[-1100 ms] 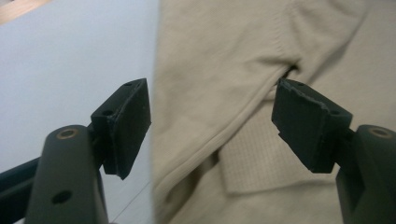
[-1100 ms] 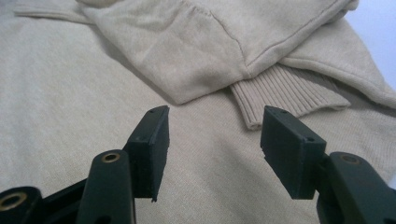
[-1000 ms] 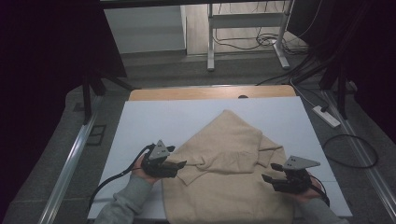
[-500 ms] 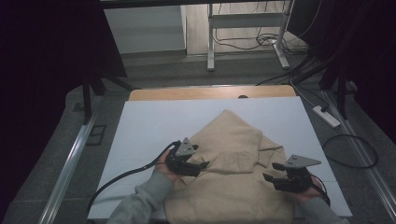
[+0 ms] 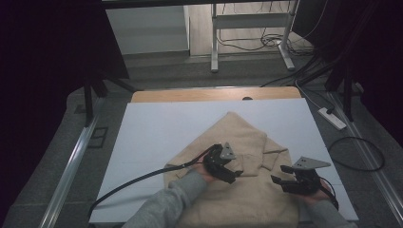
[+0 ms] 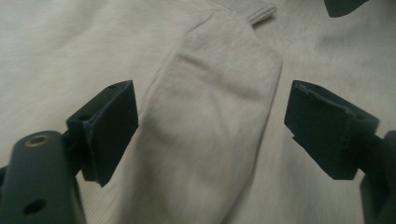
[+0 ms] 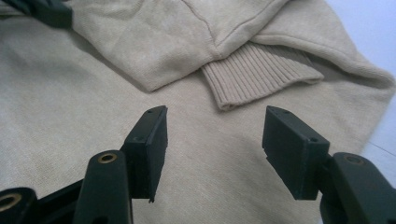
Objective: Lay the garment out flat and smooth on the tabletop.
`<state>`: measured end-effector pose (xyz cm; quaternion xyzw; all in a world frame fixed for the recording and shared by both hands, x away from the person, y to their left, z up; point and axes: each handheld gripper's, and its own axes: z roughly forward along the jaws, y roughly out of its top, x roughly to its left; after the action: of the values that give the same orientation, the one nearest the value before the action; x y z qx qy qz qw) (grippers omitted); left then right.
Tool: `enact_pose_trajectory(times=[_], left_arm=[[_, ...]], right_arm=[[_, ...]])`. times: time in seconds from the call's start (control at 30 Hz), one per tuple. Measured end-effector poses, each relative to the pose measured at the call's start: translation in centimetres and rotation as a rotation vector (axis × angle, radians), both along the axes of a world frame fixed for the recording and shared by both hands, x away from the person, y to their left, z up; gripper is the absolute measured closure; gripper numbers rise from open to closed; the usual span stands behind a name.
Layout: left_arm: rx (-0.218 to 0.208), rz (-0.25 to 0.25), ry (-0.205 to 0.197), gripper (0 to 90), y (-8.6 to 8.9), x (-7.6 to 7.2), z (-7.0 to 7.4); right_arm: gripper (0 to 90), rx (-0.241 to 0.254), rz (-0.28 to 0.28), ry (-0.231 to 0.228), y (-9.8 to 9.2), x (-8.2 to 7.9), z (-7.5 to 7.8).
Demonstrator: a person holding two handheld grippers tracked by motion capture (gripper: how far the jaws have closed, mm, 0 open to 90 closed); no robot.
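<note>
Beige sweater (image 5: 247, 166) lies partly folded on the white sheet (image 5: 157, 137) covering the table, toward the near right part of the sheet, its far end bunched into a peak and its near part spread flat up to the front edge. One sleeve (image 6: 210, 116) is folded across the body; in the left gripper view it runs between the two black jaws, its ribbed cuff (image 7: 257, 70) at the far end. Left gripper (image 5: 225, 166) sits over the middle of the sweater, above that folded sleeve; its jaws have just been opening and now stand wide, the sleeve between them but the pads clear of the fabric on both sides, nothing gripped. Right gripper (image 5: 290, 183) hovers over the sweater's right near part, close to the garment's edge; jaws well apart, flat fabric below them, ribbed cuff just beyond the tips, nothing held. In the right gripper view the other gripper's tip shows at the top left corner. Grey-sleeved left forearm (image 5: 166, 206) enters from the bottom, black cable (image 5: 138, 178) trailing off the left gripper across the sheet. Wooden table edge (image 5: 214, 94) shows past the sheet, floor cables (image 5: 354, 154) lie to the right.
</note>
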<state>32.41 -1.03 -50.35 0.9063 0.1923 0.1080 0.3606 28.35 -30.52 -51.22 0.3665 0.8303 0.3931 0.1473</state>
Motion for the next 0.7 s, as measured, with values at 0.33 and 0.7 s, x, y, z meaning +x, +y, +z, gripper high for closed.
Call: enact_pose_trajectory(times=[0.33,0.7], left_arm=[[0.106,-0.007,-0.058,6.3,-3.0,-0.1,-1.2],[0.201,0.072,-0.246,36.2,-3.0,-1.1,-1.6]], right_arm=[[40.2,0.003,-0.01,0.004,-0.2,0.1,0.0],[40.2,0.001,-0.018,0.01,-0.4,0.1,-0.1]])
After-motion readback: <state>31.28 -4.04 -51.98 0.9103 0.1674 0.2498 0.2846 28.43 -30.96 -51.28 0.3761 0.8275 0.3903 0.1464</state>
